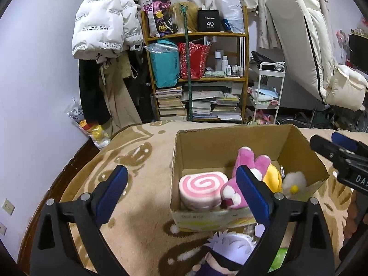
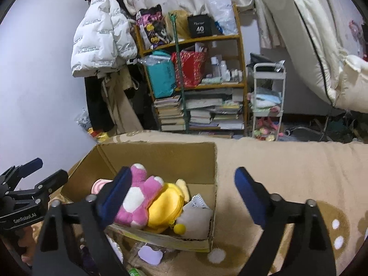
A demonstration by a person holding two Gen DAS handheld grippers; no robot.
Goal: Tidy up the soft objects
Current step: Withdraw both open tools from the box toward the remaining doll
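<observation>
**Plush toys sit packed in an open box on a tan blanket**

Plush toys fill the near end of the cardboard box (image 1: 230, 151), which stands open-topped on the patterned blanket (image 1: 142, 168). From the left wrist, the box contents read left to right: a pink swirl roll (image 1: 200, 189) against the near left wall, a pink bunny (image 1: 243, 179) beside it and touching it, a yellow plush (image 1: 272, 177) behind the bunny, and a white fluffy toy (image 1: 295, 181) with a yellow dot at the right wall. The far part of the box floor is bare cardboard.

Only the left wrist view shows the doll (image 1: 227, 253) with pale lilac hair and a dark band across its face, lying on the blanket just outside the near wall of the box, between the fingers of the left gripper (image 1: 184, 197). That gripper's blue pads are spread wide and hold nothing. The right gripper (image 1: 340, 151) appears at the right edge of this view, above the box's right wall.

The right wrist view shows the box's right end better: a grey plush (image 2: 195, 220) with a yellow nub leans in the near right corner, touching the yellow plush. The roll is mostly hidden there. A lilac heart-shaped piece (image 2: 150, 255) lies on the blanket before the box. The right gripper's own fingers are also spread, empty, one pad over the bunny.

Behind stand a bookshelf (image 1: 195, 78), a white jacket (image 1: 103, 20) and a trolley (image 1: 266, 92).
</observation>
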